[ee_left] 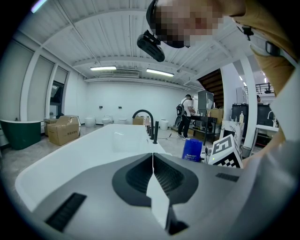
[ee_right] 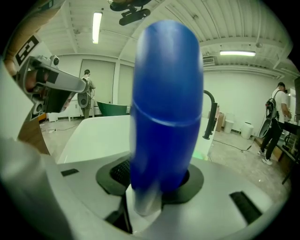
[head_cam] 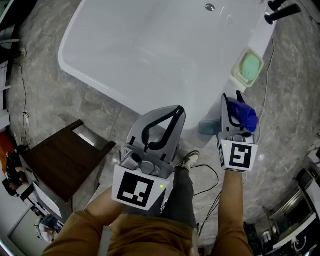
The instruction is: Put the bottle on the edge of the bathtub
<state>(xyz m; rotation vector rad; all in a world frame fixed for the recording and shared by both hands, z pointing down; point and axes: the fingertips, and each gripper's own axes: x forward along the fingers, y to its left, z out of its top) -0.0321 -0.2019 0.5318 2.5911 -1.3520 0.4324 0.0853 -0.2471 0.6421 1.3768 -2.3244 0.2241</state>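
The right gripper (head_cam: 234, 111) is clamped on the lower part of the blue cylindrical plastic bottle (ee_right: 164, 117), which stands upright just outside the right rim of the white glossy bathtub (head_cam: 260, 40). That rim lies ahead and to the left. The left gripper (head_cam: 176, 112), jaws together and empty, hangs over the tub's near end.

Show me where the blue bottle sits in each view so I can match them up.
Head view: blue bottle, right of centre, about mid-height.
Left gripper view: small and upright, right of centre.
Right gripper view: very close, fills the centre of the picture.
Shared landmark: the black faucet, top right in the head view, centre in the left gripper view, right of the bottle in the right gripper view.
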